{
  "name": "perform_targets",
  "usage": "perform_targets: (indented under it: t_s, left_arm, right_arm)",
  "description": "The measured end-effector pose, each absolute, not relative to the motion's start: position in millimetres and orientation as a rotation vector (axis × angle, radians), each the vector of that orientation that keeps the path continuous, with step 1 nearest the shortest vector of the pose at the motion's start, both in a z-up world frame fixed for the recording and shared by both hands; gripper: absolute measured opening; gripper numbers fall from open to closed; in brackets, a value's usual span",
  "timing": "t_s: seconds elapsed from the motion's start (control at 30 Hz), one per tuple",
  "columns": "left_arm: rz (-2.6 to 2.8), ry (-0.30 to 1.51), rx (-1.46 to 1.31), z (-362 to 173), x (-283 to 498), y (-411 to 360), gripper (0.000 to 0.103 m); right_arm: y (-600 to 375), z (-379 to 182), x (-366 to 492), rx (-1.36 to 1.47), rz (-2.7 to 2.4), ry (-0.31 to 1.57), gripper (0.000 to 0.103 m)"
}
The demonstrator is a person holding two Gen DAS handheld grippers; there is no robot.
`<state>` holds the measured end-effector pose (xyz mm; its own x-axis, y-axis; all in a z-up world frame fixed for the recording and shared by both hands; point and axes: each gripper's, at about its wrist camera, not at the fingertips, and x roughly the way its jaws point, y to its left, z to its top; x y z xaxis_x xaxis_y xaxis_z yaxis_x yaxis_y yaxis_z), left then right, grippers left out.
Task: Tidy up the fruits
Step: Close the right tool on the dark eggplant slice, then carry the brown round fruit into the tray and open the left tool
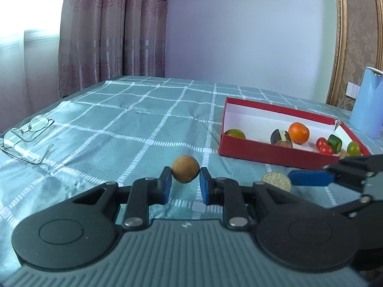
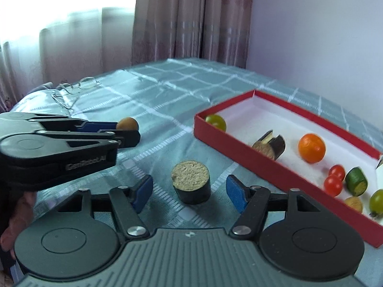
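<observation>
Blue pads on the left gripper [image 1: 185, 184] squeeze a small round brown fruit [image 1: 185, 168], one pad on each side, and hold it just above the cloth. From the right wrist view that same gripper sticks out from the left edge with the brown ball at its tip. Its jaws are clenched on the fruit. The right gripper [image 2: 189, 195] has its jaws apart, and a short dark fruit piece [image 2: 191, 182] with a pale, grainy cut top stands between them on the cloth. The pads [image 2: 235, 192] do not touch the piece; there is a gap on both sides. A teal checked tablecloth [image 1: 134, 129] covers the table. A red box [image 2: 268, 167] with a white inside sits on the cloth, to the right of both grippers. Inside it, a green round fruit [image 2: 216, 122] lies in the far left corner. Near the middle are a dark cut fruit piece [image 2: 270, 144] and an orange [image 2: 311, 147]. Farther right are two red cherry tomatoes [image 2: 334, 179] touching each other, a green cut piece [image 2: 356, 181], a small tan piece [image 2: 353, 203] and a green grape [image 2: 377, 199]. A pair of glasses [image 1: 26, 136] lies on the cloth far to the left. A light blue jug [image 1: 367, 102] stands behind the box. Pink curtains [image 1: 112, 31] hang at the back.
</observation>
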<state>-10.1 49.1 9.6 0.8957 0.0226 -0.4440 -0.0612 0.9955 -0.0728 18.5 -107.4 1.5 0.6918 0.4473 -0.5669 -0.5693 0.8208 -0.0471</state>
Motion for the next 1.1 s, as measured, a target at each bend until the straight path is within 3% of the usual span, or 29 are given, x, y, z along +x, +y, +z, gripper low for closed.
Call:
perform_targets:
  t_s: [0.13, 0.4, 0.77, 1.1]
  left_arm:
    - [0.040, 0.458, -0.088, 10, -10, 50, 0.022]
    - [0.049, 0.462, -0.073, 9, -9, 48, 0.022]
    - [0.075, 0.465, 0.045, 10, -10, 28, 0.022]
    - [-0.017, 0.439, 0.086, 32, -8, -22, 0.022]
  right_arm:
    - [-106, -3, 26, -0.201, 0.568, 0.610, 0.035]
    - [-134, 3, 13, -0.122, 0.547, 0.590, 0.035]
    - [-264, -2, -21, 0.024, 0.330, 0.565, 0.035]
    - [-317, -9, -14, 0.103, 0.259, 0.579, 0.035]
